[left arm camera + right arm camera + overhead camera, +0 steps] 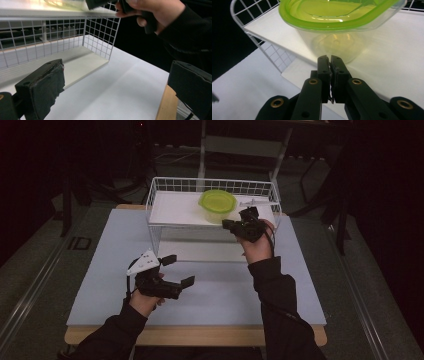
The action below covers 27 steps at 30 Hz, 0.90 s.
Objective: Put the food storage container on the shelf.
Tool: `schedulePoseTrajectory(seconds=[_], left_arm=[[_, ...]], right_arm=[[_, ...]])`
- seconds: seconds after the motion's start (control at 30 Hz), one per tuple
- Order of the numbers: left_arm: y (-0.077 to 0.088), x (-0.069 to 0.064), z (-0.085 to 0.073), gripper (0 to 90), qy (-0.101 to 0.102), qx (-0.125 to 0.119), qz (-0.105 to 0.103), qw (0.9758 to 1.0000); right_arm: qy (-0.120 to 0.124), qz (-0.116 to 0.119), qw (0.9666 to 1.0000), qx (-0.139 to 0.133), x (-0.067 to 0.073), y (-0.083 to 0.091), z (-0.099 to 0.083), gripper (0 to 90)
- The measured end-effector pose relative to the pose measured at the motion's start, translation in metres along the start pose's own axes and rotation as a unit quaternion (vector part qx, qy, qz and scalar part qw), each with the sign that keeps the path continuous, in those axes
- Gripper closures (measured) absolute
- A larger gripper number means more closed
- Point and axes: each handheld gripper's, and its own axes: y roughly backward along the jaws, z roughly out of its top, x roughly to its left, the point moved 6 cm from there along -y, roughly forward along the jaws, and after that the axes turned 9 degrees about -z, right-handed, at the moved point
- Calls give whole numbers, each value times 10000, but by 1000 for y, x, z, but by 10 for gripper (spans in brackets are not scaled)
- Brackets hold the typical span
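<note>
Black right tongs [330, 65] pressed together, nothing between the pads, tips pointing at the clear wall of the container [337, 42] and stopping just short of it at its base. Seen from the high view, same right tongs [241, 220] held at the front right edge of the upper shelf, beside the container [218, 206]. Green lid [337, 12] seated on the container, rim overhanging the clear bowl. Container standing upright on the white top shelf [175, 210] of the wire rack [210, 185], toward its right half. White wire mesh [277, 57] dropping from the shelf edge down to the lower board.

Black left tongs [176, 270] spread wide and empty, low over the counter [220, 290] in front of the rack, well apart from the container; grey three-cornered plate [144, 262] on top. In the left gripper view, padded fingers [47, 85] far apart at either side, pale counter [120, 85] between them, nothing gripped. Beyond, lower board [82, 62] of the rack and its mesh side wall [100, 35], with the right hand [150, 10] up at the top shelf edge. Wooden edge [167, 105] of the counter at the lower right.
</note>
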Motion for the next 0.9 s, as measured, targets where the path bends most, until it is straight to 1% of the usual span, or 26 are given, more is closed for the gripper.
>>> schedulePoseTrajectory(seconds=[0.07,0.1,0.17,0.23,0.27,0.33,0.4,0.43,0.5,0.57,0.63,0.67,0.73,0.9], left_arm=[[-1,0,-4,16,-8,34,-11,10000],[-2,0,-6,16,-24,99,-22,9999],[-3,-1,-7,16,-33,81,-33,10000],[-3,-2,-9,16,-54,129,-23,9999],[-3,-2,-9,16,-56,94,-23,9999],[-3,-2,-10,16,-84,138,0,9999],[-3,-2,-11,16,-112,124,2,9999],[-2,-2,-11,16,-114,151,14,9998],[-2,-1,-12,16,-73,106,26,9999],[-1,0,-13,16,-41,131,49,9999],[-1,1,-14,16,-84,137,79,9998],[-1,1,-15,16,-108,167,92,9998],[1,2,-15,16,-103,108,89,9998],[1,4,-15,16,-126,122,83,9998]], right_arm=[[-56,-71,10000,-23,-3,-3,4,861],[-82,-64,9999,-11,-4,-3,5,855],[-89,-117,9999,-43,-6,-4,7,843],[-71,-157,9998,-41,-7,-7,9,831],[-88,-169,9998,-11,-8,-8,9,830],[-143,-179,9997,-5,-10,-9,9,820],[-177,-175,9997,-39,-10,-8,7,820],[-136,-161,9998,-43,-10,-7,6,810],[-96,-172,9998,-60,-8,-4,5,806],[-26,-165,9998,-62,-7,-2,5,796],[-39,-142,9998,-105,-5,2,4,774],[-48,-84,9999,-134,-3,4,3,746],[-17,11,9998,-218,3,9,-2,701],[317,213,9988,-298,20,22,-23,461]])
